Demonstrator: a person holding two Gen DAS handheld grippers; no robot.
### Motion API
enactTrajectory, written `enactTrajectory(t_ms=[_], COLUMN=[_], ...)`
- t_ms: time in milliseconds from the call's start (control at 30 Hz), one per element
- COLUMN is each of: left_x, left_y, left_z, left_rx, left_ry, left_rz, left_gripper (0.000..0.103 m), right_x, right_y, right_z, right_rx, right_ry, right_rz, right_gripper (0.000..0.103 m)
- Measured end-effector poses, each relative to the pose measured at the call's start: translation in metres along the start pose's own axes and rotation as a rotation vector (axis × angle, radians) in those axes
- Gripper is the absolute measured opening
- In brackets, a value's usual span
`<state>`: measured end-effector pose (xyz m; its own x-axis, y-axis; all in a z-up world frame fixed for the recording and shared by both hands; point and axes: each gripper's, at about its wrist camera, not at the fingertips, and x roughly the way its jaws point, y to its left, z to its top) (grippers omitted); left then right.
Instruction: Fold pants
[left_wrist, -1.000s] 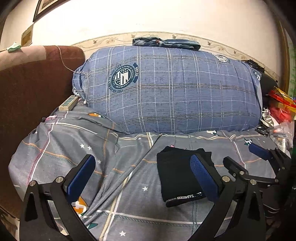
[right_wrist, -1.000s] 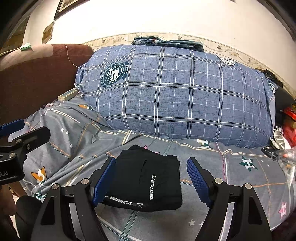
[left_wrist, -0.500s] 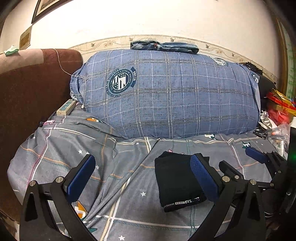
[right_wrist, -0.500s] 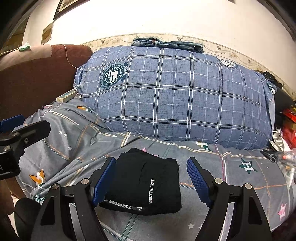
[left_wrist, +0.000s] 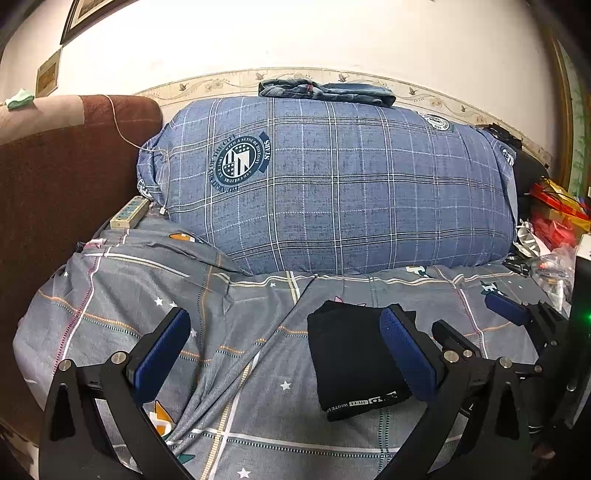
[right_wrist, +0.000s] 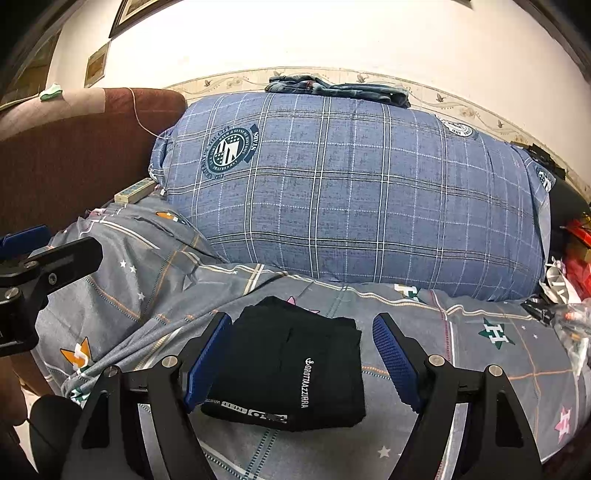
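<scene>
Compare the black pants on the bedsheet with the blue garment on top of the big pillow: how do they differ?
The black pants lie low on the grey bedsheet; the blue garment sits high on the plaid pillow. The pants are plain black with white lettering; the garment looks like faded denim. Both are folded.

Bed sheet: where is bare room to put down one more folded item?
Free sheet lies left of the folded black pants, before the plaid pillow; another patch lies right of them. The far right edge holds bags.
</scene>
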<state>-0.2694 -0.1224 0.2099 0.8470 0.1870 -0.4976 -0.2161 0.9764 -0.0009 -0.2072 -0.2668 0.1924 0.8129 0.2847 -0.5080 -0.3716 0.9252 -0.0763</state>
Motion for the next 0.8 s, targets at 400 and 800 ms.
enactTrajectory(t_ms=[400, 800], left_x=[0.0043, 0.003], left_y=[0.0026, 0.0036], left_z=[-0.0002, -0.002], left_rx=[-0.004, 0.0], left_ry=[0.011, 0.016], left_rz=[0.017, 0.005], left_gripper=[0.103, 0.103], right_x=[0.0045, 0.0013], right_y=[0.0007, 0.0023], right_z=[0.0, 0.0006], right_rx=[0.0, -0.005], right_ry=[0.006, 0.0], right_rz=[0.006, 0.006], right_gripper=[0.08, 0.08])
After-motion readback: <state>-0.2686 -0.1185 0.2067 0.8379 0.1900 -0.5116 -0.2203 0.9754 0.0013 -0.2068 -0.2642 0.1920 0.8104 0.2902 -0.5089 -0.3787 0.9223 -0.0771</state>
